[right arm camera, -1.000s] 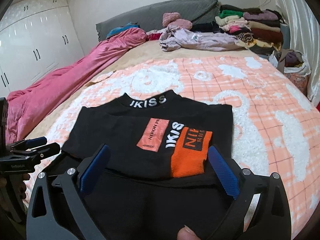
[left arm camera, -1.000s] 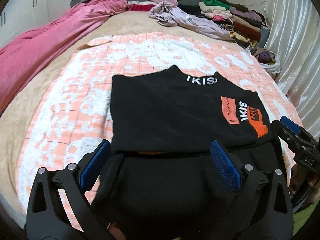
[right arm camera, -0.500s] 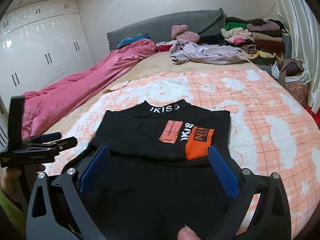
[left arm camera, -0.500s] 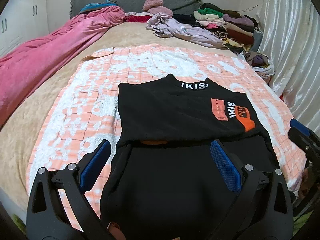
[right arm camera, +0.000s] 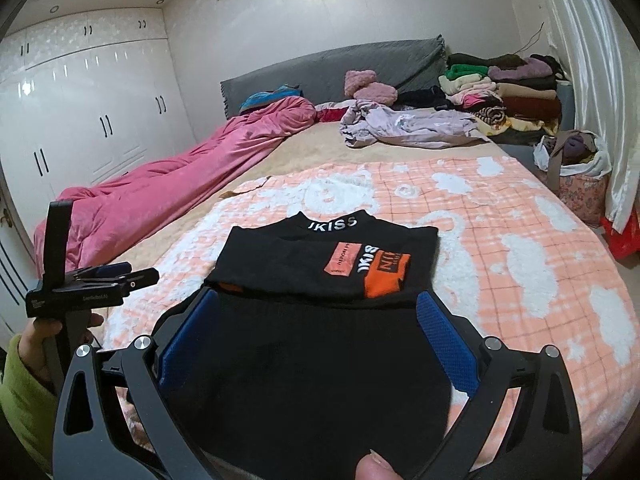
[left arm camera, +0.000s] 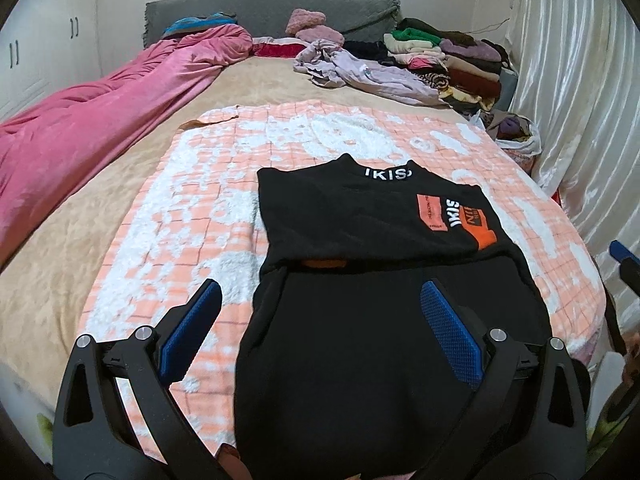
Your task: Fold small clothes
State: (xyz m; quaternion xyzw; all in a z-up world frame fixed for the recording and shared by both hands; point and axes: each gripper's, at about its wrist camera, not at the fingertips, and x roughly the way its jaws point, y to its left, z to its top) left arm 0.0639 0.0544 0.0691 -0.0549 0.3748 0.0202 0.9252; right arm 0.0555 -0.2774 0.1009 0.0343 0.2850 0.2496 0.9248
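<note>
Bedroom bed (left arm camera: 100,272) with one black sweater (left arm camera: 372,280) on one orange-and-white blanket (left arm camera: 200,216).

From the left: one pink quilt (left arm camera: 100,120) along the bed's edge, left tongs (left arm camera: 320,320) spread wide and empty above the sweater's near hem, right tongs (right arm camera: 318,330) likewise released over it, one stack of folded clothes (right arm camera: 516,96) far right by the headboard.

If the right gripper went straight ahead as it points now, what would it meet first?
Probably the black top: the right gripper, open, points over its near part toward the folded upper half. Its height above the cloth is unclear.
</note>
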